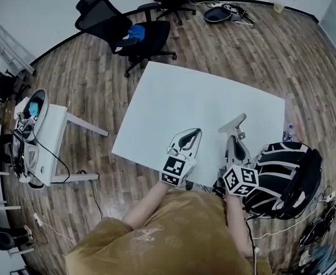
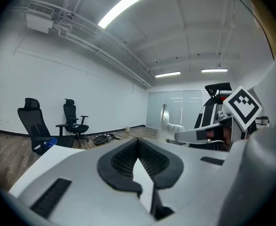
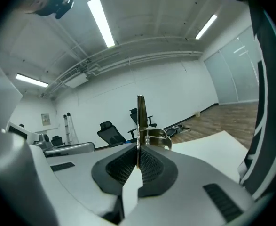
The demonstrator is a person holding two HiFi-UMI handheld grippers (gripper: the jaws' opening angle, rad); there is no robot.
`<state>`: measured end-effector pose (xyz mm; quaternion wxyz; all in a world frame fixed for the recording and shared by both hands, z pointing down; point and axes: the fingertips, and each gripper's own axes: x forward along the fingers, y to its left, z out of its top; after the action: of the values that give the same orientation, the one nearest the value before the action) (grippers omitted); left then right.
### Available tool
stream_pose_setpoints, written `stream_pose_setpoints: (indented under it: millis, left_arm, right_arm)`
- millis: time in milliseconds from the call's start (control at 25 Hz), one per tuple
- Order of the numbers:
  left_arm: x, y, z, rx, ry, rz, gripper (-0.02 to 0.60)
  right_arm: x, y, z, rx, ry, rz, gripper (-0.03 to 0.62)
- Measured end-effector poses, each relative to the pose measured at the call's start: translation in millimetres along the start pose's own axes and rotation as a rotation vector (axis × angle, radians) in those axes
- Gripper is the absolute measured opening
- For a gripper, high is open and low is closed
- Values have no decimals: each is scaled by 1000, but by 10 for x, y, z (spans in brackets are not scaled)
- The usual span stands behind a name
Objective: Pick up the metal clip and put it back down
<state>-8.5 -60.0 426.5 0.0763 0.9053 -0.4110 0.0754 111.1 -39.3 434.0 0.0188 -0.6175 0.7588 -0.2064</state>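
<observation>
our right gripper (image 1: 234,132) clamped shut on the metal clip (image 3: 142,121), clip standing upright, held over the near edge of the white table (image 1: 173,105), our left gripper (image 1: 193,134) beside it, jaws together, nothing between them

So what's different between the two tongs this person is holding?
The right tongs pinch a metal clip that sticks up from their tip; the left tongs hold nothing. From the head view, the left tongs show their broad face, while the right tongs look turned on edge. Both are shut and sit over the near edge of the white table.
</observation>
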Motion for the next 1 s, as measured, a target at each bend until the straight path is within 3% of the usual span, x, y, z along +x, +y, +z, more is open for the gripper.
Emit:
stream_pose_setpoints:
  millis: [440, 640, 1000]
  left_arm:
    - [-108, 251, 299, 8, -73, 106, 6]
    - [-158, 343, 440, 93, -110, 173, 6]
    - [-183, 298, 450, 73, -131, 138, 6]
  right_arm:
    - [-194, 40, 436, -194, -170, -62, 8]
    - [-214, 36, 467, -234, -182, -77, 8]
    - [-251, -38, 477, -240, -191, -111, 8]
